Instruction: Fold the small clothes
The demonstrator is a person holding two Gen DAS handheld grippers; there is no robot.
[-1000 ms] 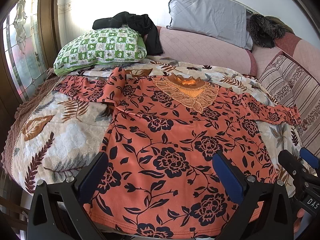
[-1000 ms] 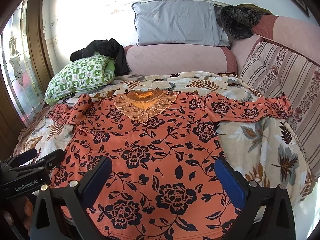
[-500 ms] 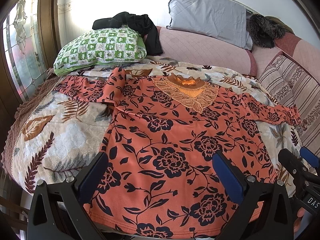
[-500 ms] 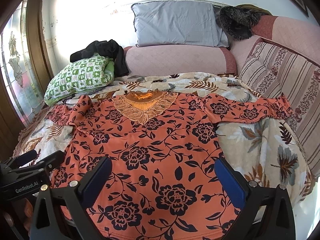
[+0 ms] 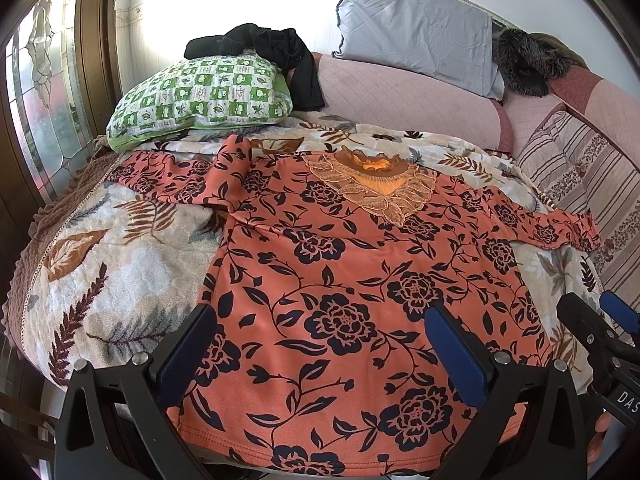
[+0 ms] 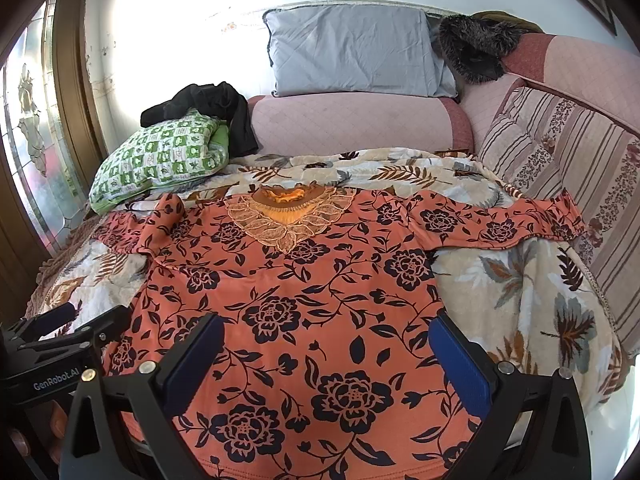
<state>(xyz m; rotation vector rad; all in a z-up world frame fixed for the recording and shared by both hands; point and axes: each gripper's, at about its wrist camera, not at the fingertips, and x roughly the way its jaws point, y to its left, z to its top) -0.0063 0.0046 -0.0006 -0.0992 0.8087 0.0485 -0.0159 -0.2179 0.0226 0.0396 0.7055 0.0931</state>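
Leaf-patterned bedding (image 5: 100,264) covers the bed, with a pink quilted bolster (image 6: 352,124) along its far edge and a grey pillow (image 6: 352,56) leaning on the wall above it. At the far left lies a green checked pillow (image 5: 200,96) with a black garment (image 5: 272,48) draped over it.

Spread flat, front up, across the bedding is the orange floral blouse (image 5: 360,280), its lace collar (image 5: 380,188) toward the bolster and both sleeves stretched out sideways; the left sleeve is bunched near the shoulder.

Above the hem's left part hangs the left gripper (image 5: 320,356), its jaws wide apart and holding nothing; the blouse's lower body shows between the blue pads (image 5: 456,352). Over the hem's right part sits the right gripper (image 6: 326,360), likewise spread wide and empty. Whether either touches the cloth cannot be told.

Compared with one second ago, blouse and grippers sit in the same places; nothing has visibly shifted.
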